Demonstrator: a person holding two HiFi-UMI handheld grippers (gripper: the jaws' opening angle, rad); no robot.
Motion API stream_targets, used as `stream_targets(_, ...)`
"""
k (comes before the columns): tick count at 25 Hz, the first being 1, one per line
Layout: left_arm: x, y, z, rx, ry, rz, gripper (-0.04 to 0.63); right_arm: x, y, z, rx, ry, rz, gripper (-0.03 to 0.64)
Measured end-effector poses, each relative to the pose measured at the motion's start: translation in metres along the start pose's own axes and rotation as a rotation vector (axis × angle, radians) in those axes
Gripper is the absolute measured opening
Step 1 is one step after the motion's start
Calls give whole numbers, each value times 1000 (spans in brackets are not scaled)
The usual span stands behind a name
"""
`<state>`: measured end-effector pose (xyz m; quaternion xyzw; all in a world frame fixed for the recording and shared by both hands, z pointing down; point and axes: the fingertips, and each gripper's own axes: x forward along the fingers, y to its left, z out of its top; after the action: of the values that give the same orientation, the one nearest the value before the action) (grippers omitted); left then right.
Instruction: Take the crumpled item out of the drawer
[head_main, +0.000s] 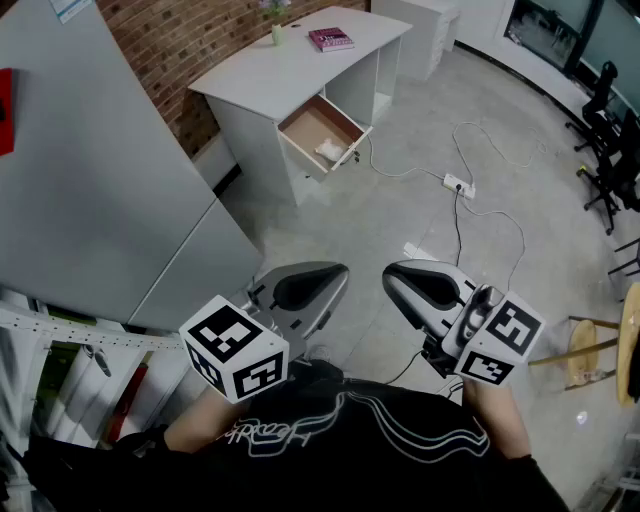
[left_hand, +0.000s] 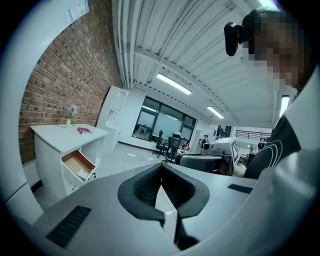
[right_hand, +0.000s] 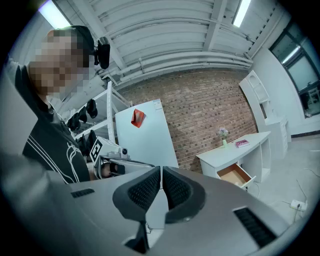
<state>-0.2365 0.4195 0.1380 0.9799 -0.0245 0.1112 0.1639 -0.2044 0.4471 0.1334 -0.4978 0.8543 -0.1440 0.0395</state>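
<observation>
Both claws are held up near our chest, well apart from the work. Left claw (left_hand: 161, 170) is pressed together with nothing between the pads. Right claw (right_hand: 161, 175) is the same, pressed together and empty.

The crumpled item (head_main: 328, 151) is white; we can't tell if it is paper or cloth. It lies in the open drawer (head_main: 318, 128) of the white surface (head_main: 270, 75), toward the drawer's front end. The drawer is out, so no opening step is needed. A pink book (head_main: 331, 39) and a small vase (head_main: 276, 32) sit on top, not in the way.

We judge the step in hand to be the approach, with nothing grasped yet. To do it well:
- Walk up across the floor (head_main: 400, 220) and mind the power strip (head_main: 458, 184) lying right of the drawer.
- Spread one claw before it goes in, and come down from above between the drawer walls.
- Pinch the item on its raised folds and don't scrape the drawer bottom.
- It looks light and soft, so a gentle squeeze should hold it.
- Lift straight up, clear of the front panel.
- Keep the other claw back so it doesn't bump the drawer.
</observation>
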Motion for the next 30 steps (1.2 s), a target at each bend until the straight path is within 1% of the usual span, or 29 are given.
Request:
stream_targets(11,3,-2,-1,10,-4,-5,21,-4,-1,3,-8,-6,-8,49)
stream_targets(15,6,-2,-5,17,-1,-14,22,-8,-9,3,6,-20,-30,51)
stream_targets(19,13,6,-7,6,1,-10,23,-5,-19,-1,15,-20,-33,51)
stream_targets(24,30,29,-4,-10,10,-1,22,5,-45,-3,15,-3,-44,51)
stream_targets(30,64,86,10,-38,15,-19,22,40,-103,5,26,25,-65,52)
